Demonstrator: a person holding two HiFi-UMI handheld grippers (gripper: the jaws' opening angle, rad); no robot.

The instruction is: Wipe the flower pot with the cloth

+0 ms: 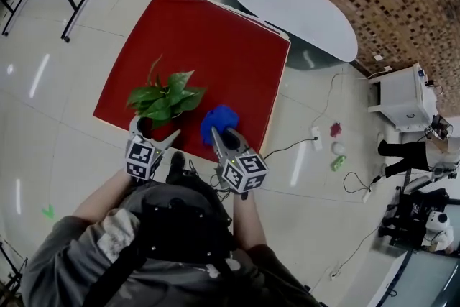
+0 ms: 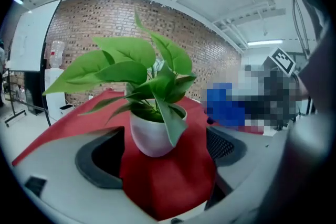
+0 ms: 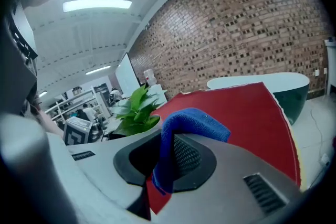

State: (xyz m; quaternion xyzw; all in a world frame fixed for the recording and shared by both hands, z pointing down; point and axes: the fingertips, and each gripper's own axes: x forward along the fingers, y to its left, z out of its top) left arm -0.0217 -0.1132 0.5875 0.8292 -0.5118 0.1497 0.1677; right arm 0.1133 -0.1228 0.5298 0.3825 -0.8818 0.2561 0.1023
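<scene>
Blue cloth (image 3: 191, 120), flower pot (image 2: 152, 136): worktop's (image 1: 215, 32) near edge.
Right tongs (image 3: 167, 157) clamp cloth to wipe; left tongs (image 2: 163, 155), wide open, face pot, likely to steady it.

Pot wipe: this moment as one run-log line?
left gripper open, pot ahead, not gripped | right gripper shut on cloth | cloth off pot | wipe not started

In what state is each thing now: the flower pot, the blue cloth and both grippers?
flower pot, upright on the red mat, no pad touching it.
blue cloth, lifted, draped over one jaw.
left gripper, open, jaws wide apart.
right gripper, shut on the blue cloth.
</scene>
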